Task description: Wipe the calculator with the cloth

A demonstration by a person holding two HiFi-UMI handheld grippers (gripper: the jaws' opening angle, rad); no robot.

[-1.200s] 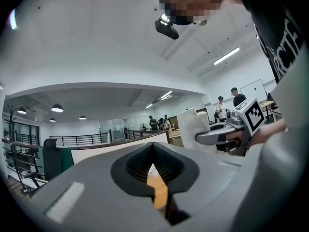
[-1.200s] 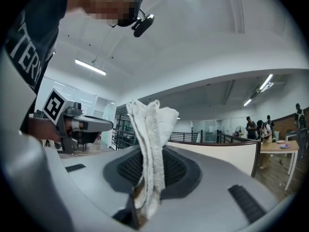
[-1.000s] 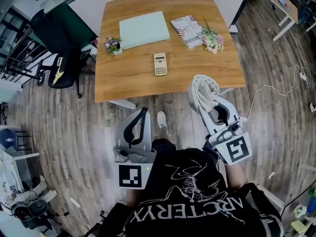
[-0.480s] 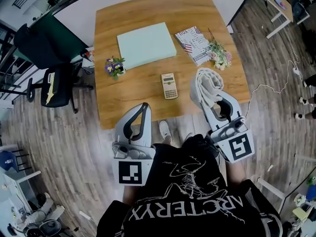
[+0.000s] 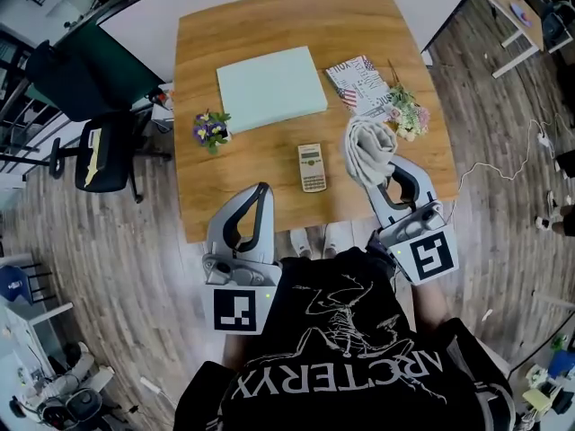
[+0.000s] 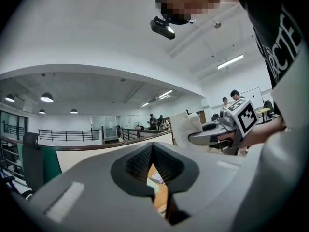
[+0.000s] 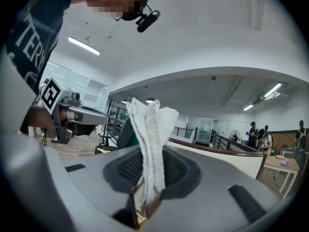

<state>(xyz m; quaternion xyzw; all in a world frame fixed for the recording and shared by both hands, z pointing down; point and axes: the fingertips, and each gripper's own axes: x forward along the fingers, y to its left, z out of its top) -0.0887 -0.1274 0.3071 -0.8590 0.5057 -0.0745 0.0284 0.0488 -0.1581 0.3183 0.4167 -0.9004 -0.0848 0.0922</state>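
My R hand-held gripper (image 5: 386, 182) is clamped on the crumpled white cloth (image 5: 367, 148), above the near-right part of the wooden tabletop (image 5: 260, 169). The small beige calculator (image 5: 312, 167) lies flat just left of the cloth. L hand-held gripper (image 5: 261, 194): jaws together, empty, by the near edge.

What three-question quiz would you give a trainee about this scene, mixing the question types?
1. Which gripper holds the cloth? A: left gripper. B: right gripper. C: neither.
2. True or false: the cloth rests on the calculator.
3. Fill in: in the head view, the purple flower pot stands to the calculator's ____.
Key: 1 is B, as the right gripper is shut on the cloth. 2 is false, as the cloth is held apart from the calculator, to its right. 3 is left.
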